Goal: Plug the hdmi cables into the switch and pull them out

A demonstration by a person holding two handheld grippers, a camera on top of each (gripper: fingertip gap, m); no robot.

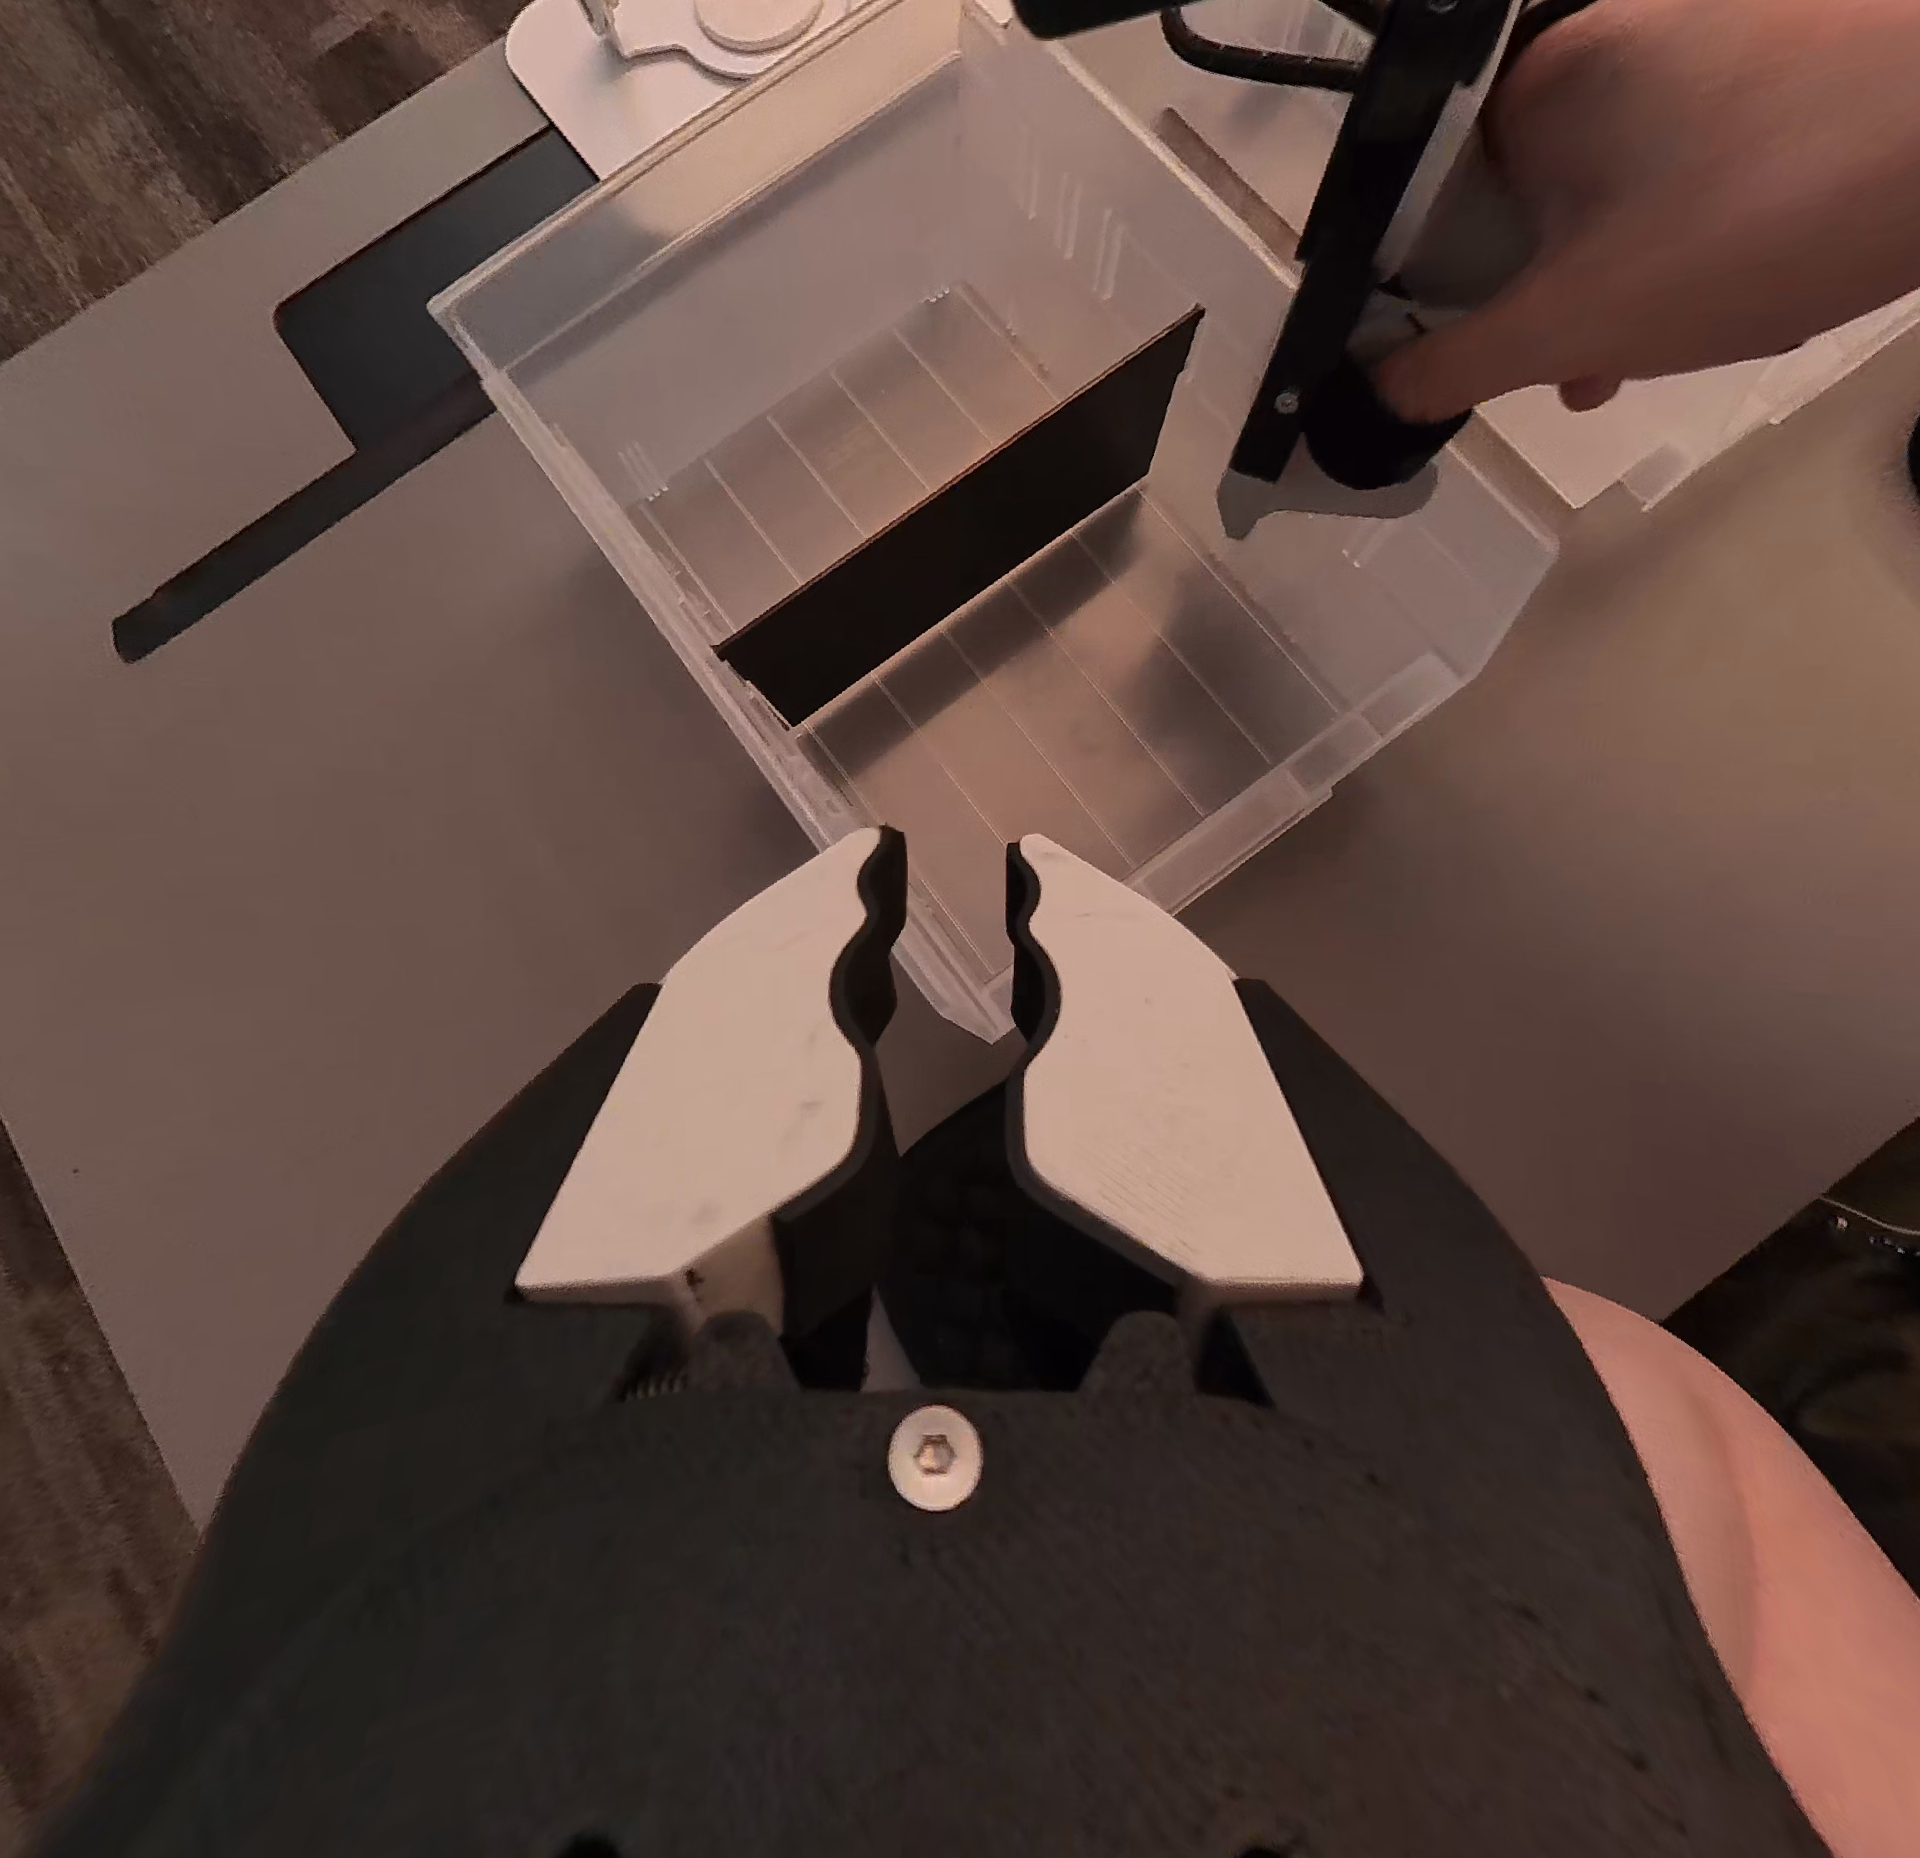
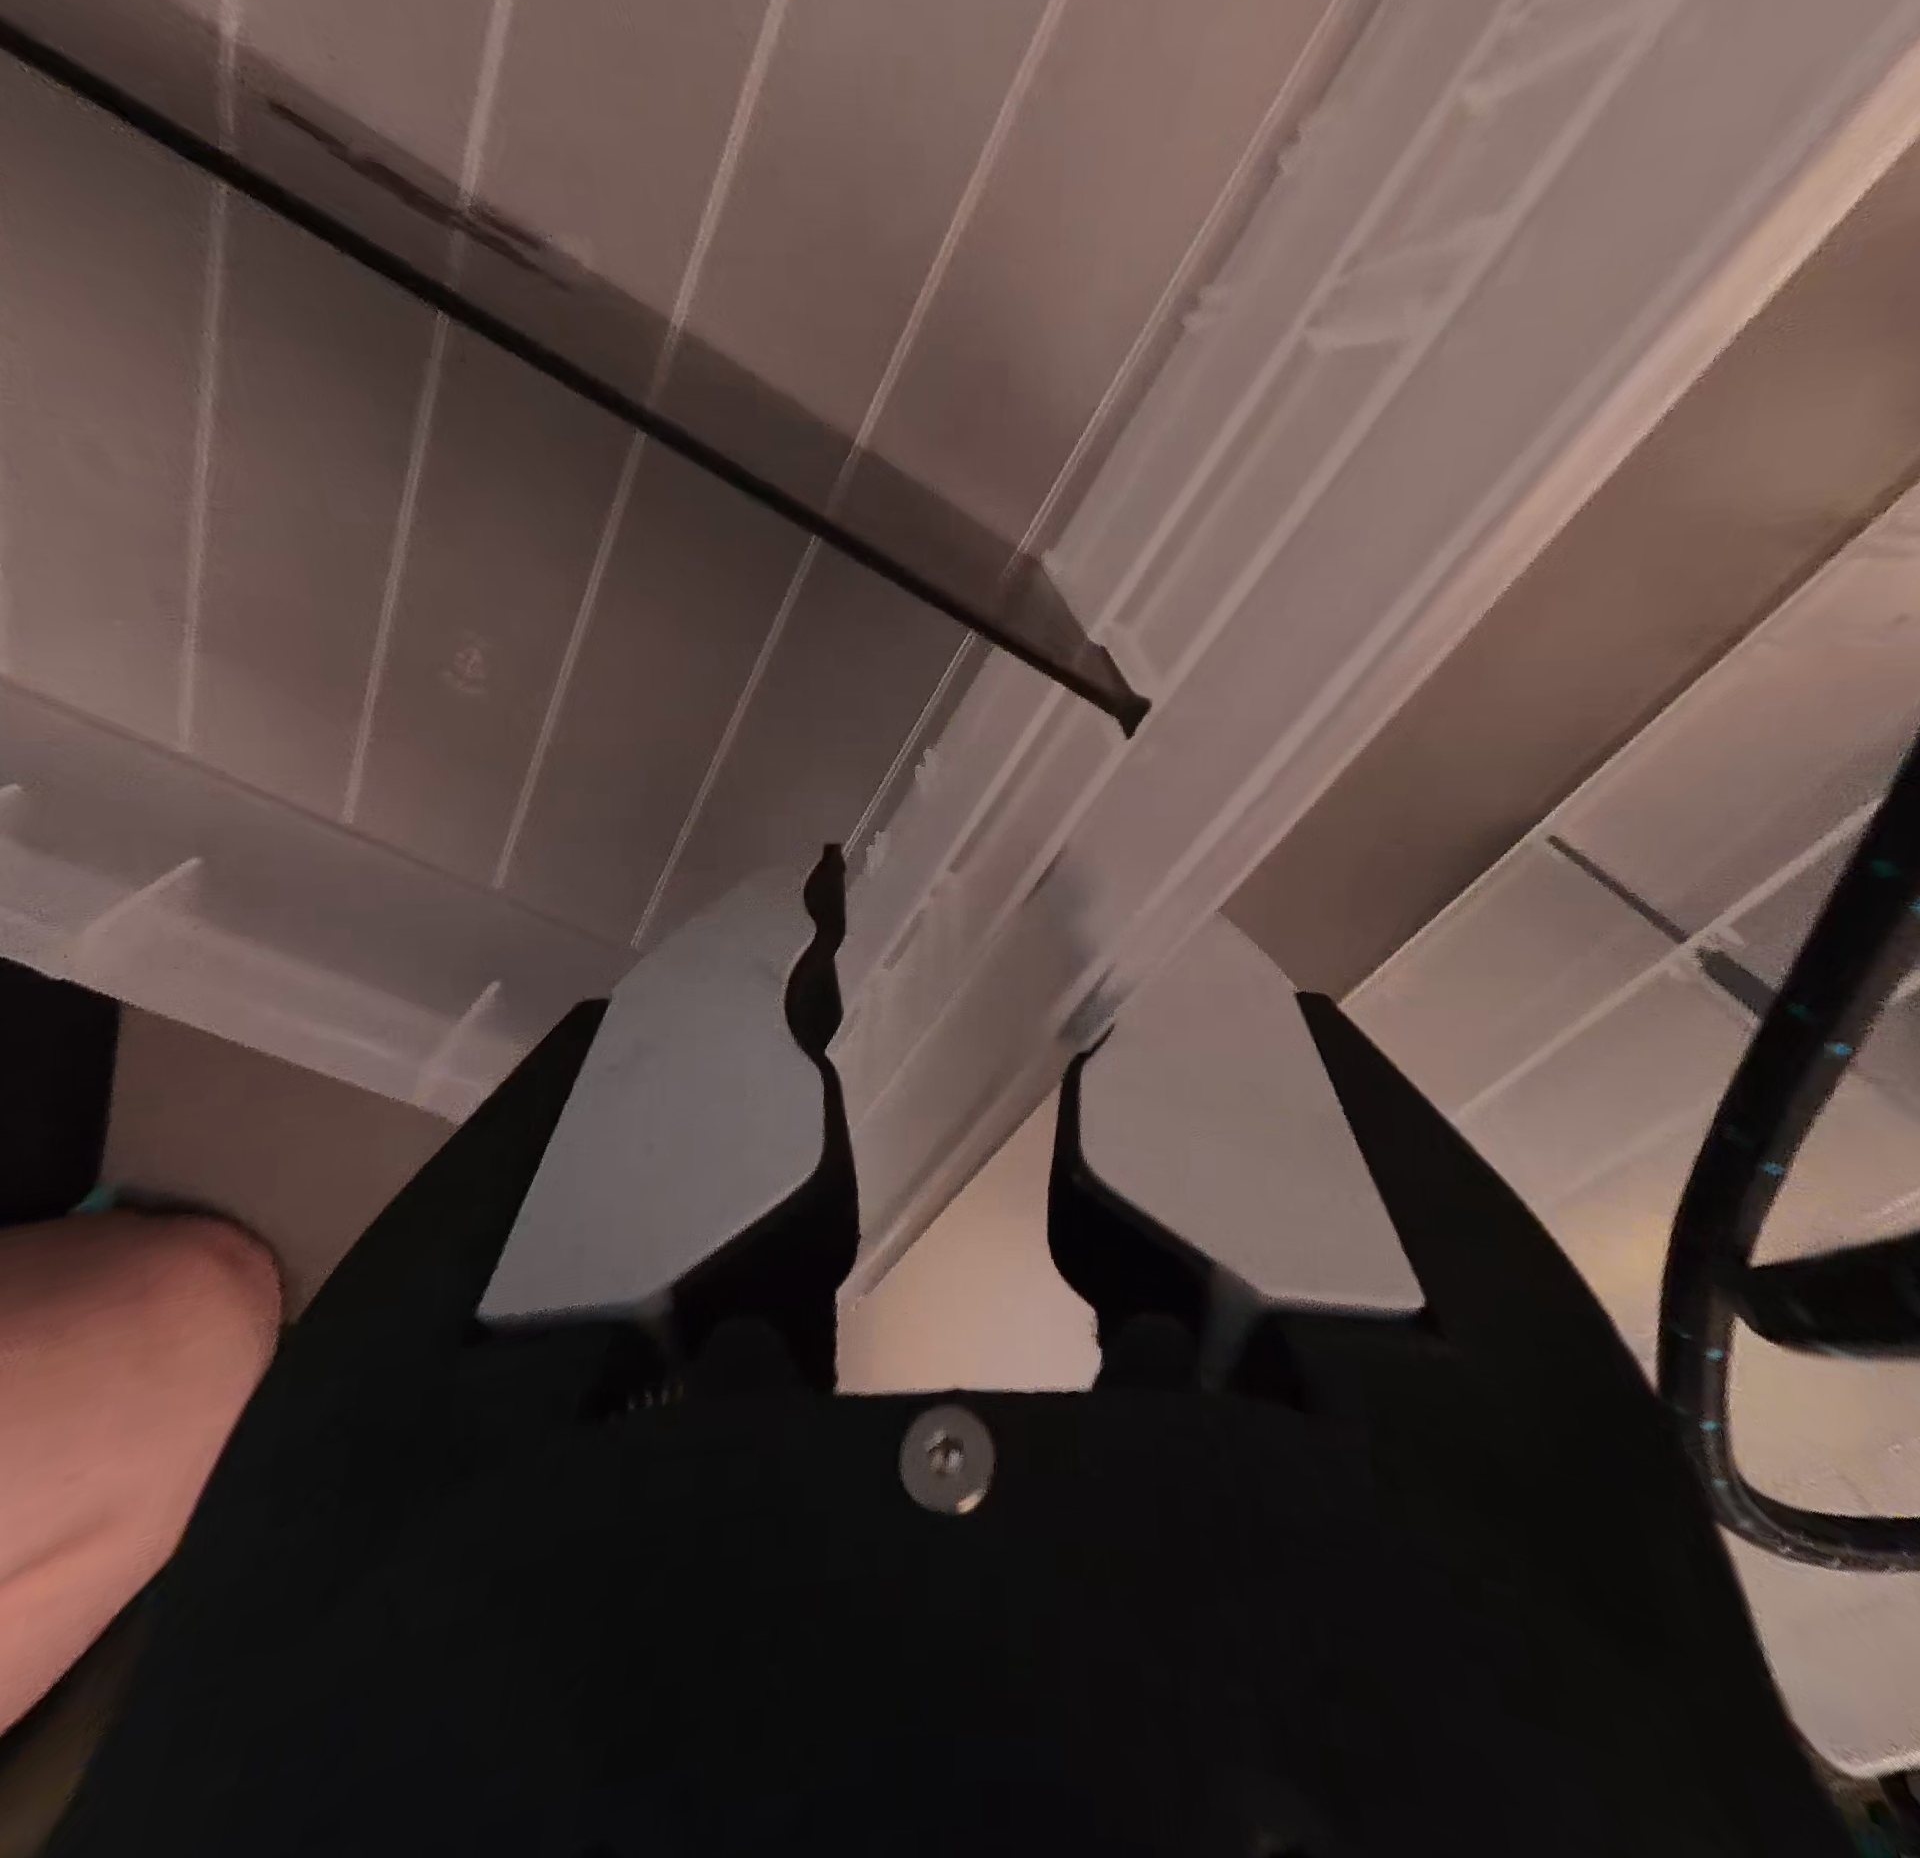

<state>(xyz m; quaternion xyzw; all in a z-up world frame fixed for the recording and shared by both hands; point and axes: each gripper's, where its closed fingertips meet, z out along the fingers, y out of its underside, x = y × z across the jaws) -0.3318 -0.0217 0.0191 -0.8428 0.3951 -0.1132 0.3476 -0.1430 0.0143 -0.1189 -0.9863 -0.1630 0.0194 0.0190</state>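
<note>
A clear plastic bin (image 1: 582, 437) with a black divider (image 1: 987, 520) stands on the grey table (image 1: 364, 873); both of its compartments look empty. My left gripper (image 1: 956, 858) is open and empty, just above the bin's near corner. My right gripper (image 1: 1262, 489), held by a hand (image 1: 1662, 198), sits on the bin's far right wall. In the right wrist view this gripper (image 2: 987, 925) has the bin's wall (image 2: 1143, 458) between its fingers, one inside and one outside. A black HDMI cable with teal flecks (image 2: 1704, 1185) loops at the right. No switch is in view.
A second clear bin (image 1: 1714, 385) stands next to the first on the right and holds dark cable (image 1: 1247, 52). A white plate with a round disc (image 1: 727, 11) lies at the table's far edge. A flat black shape (image 1: 343, 374) lies on the table at the left.
</note>
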